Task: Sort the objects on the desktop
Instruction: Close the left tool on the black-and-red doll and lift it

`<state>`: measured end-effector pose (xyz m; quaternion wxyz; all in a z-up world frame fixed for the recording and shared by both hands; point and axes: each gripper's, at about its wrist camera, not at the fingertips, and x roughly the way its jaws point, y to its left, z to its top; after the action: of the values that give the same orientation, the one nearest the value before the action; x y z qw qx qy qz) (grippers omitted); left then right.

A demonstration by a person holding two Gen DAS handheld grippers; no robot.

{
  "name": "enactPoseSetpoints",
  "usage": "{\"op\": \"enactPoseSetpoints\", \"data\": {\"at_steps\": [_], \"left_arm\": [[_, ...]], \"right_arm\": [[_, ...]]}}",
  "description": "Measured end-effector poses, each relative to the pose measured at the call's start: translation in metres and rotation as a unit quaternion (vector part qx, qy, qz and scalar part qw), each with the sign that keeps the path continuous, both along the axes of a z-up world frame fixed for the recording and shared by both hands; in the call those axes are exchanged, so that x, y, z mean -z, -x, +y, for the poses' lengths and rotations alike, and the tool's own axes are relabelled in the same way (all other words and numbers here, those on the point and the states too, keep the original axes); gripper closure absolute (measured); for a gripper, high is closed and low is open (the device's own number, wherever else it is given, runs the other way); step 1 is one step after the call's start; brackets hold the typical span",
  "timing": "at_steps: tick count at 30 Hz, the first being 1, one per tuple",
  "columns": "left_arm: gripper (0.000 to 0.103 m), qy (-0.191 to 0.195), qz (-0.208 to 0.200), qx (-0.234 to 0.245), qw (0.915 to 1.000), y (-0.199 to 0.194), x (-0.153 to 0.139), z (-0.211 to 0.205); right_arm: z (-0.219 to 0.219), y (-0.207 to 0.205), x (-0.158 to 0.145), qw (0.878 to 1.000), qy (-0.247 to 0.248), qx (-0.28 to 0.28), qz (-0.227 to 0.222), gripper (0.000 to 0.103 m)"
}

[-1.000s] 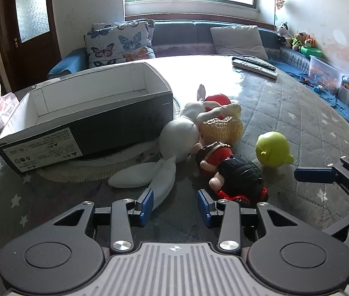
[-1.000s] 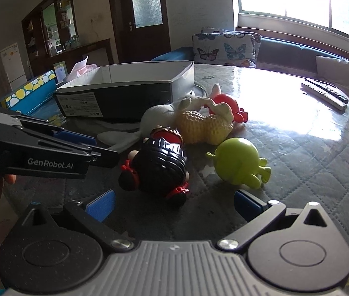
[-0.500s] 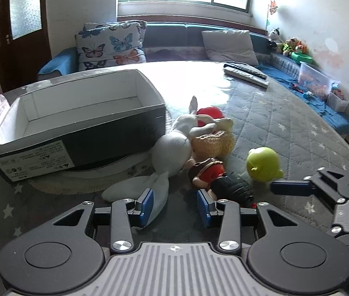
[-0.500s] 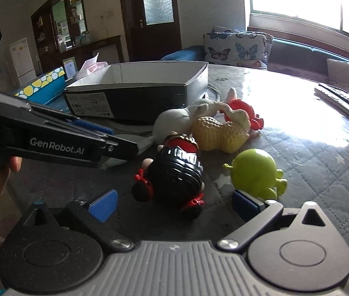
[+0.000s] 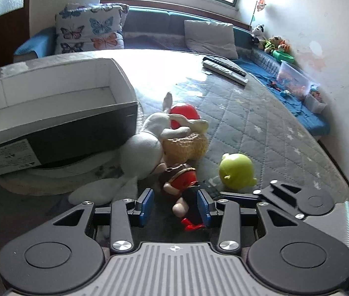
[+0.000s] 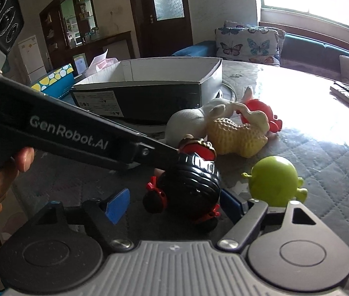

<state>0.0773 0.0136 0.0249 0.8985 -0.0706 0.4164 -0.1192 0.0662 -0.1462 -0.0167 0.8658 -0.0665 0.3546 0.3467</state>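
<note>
1. Black-haired and red-dressed, the doll [image 6: 189, 180] lies on the quilted tabletop [image 5: 261, 123], between the white plush rabbit [image 5: 142, 153] and the green round-headed toy [image 6: 274, 181].
2. Your right gripper [image 6: 174, 203] straddles the doll's dark head; its jaws are closing, with a gap on the left pad's side – no grip yet.
3. Your left gripper [image 5: 175, 206] has its blue pads either side of the doll's legs, parted; whether its right pad touches the doll, you cannot tell.
4. Behind the rabbit, the yellow knitted toy [image 5: 186, 145] and red toy [image 5: 183, 114] are bunched beside the open cardboard box [image 5: 80, 125].
</note>
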Motion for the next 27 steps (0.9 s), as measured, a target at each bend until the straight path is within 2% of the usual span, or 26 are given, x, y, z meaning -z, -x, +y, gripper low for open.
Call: {"op": "enactPoseSetpoints", "data": {"at_steps": [6, 9, 14, 23, 27], "left_arm": [[0.061, 0.061, 0.037, 0.0, 0.9975, -0.014, 0.004, 0.009], [0.061, 0.077, 0.055, -0.002, 0.9955, -0.02, 0.008, 0.011], [0.059, 0.104, 0.074, -0.012, 0.9917, -0.026, 0.013, 0.015], [0.055, 0.173, 0.111, -0.045, 0.9777, -0.03, 0.027, 0.03], [0.056, 0.187, 0.11, -0.05, 0.9748, -0.029, 0.03, 0.032]], "right_arm": [[-0.004, -0.004, -0.001, 1.0, -0.012, 0.006, 0.006, 0.03], [-0.006, -0.006, -0.003, 1.0, -0.019, 0.007, 0.01, 0.036], [-0.006, -0.007, -0.003, 1.0, -0.022, 0.008, 0.013, 0.036], [-0.005, -0.008, -0.001, 1.0, -0.02, 0.006, 0.014, 0.037], [-0.004, -0.008, -0.001, 1.0, -0.018, 0.009, 0.013, 0.037]]}}
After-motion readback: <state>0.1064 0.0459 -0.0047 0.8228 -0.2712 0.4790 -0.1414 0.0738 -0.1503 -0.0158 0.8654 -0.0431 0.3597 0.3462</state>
